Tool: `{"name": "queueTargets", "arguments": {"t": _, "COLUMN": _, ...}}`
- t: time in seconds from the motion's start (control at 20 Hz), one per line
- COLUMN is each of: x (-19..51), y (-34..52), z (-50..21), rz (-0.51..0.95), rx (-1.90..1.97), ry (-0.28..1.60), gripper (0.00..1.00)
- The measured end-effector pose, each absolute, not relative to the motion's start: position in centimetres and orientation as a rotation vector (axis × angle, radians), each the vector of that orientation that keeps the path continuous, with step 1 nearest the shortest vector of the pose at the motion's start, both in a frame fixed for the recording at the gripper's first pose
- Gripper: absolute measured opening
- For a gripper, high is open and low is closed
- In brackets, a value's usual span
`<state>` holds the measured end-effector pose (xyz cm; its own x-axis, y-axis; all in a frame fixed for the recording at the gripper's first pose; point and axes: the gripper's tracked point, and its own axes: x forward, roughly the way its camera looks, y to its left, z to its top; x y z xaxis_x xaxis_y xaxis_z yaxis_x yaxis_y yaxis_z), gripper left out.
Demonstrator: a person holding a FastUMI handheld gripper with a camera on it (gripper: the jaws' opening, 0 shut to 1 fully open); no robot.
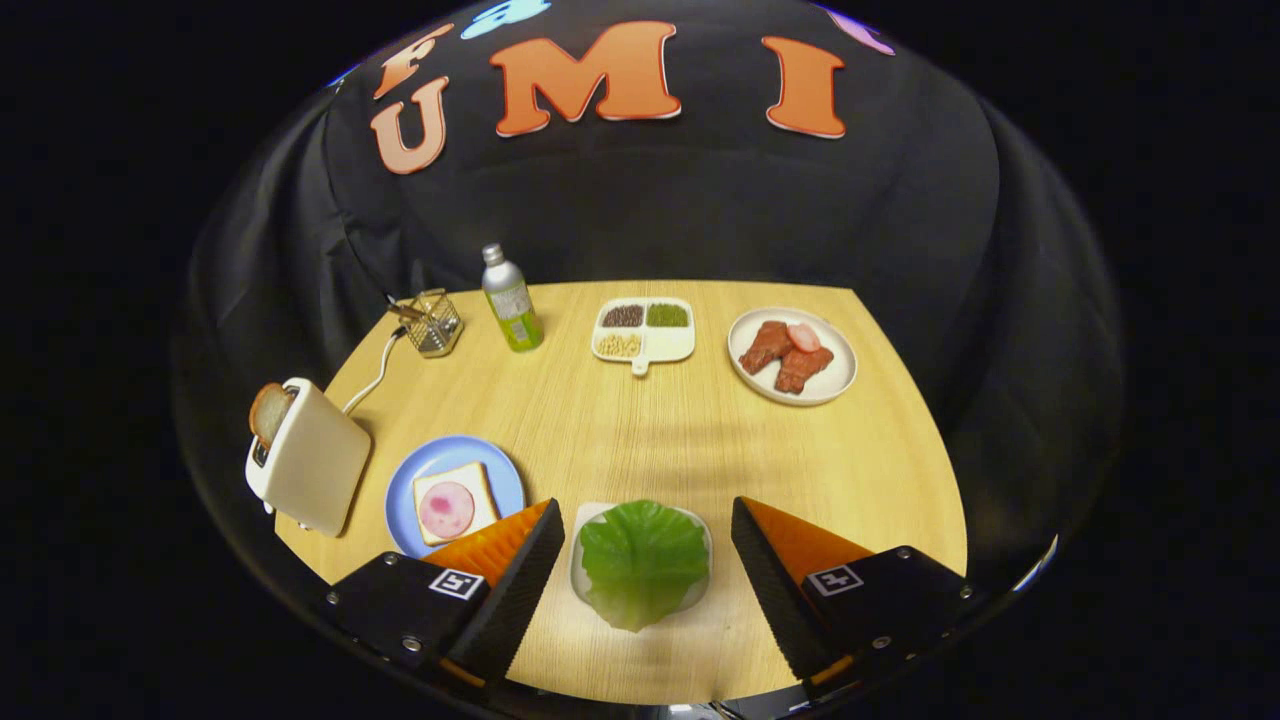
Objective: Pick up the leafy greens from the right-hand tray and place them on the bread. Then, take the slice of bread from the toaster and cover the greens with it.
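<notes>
Presently, in the gripper view, the gripper (648,570) hangs above the wooden table (640,430) with its jaws spread wide, holding nothing; the leafy greens (642,562) lie between the two fingers on a small pale tray (588,530), untouched. Judgement: the first step, picking up the greens, is in hand but no grasp is yet made; the next move calls for lowering the fingers to either side of the leaf and closing gently, since the leaf looks thin, ribbed and glossy, likely a soft plastic that could slip or fold. The target, a square slice of bread (455,503) topped with a round pink slice, sits on a blue plate (420,470) just beyond the left finger; a second, browner slice of toast (268,412) stands up out of the smooth cream toaster (310,462) beside that plate. Farther off stand a bottle (511,300), a divided dish (645,332) of grains and a plate of meat (793,354).
</notes>
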<state>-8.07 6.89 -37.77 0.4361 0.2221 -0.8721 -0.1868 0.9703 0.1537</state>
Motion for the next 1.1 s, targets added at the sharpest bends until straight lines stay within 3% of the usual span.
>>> {"name": "queueTargets", "arguments": {"t": 0.55, "x": -12.6, "y": 8.9, "z": -46.7, "rz": 0.306, "rx": 0.009, "ry": 1.396, "gripper": 1.00}}
{"name": "queueTargets", "arguments": {"t": 1.1, "x": -13.7, "y": 9.1, "z": -51.6, "rz": 0.233, "rx": 0.028, "ry": 1.559, "gripper": 0.93}}
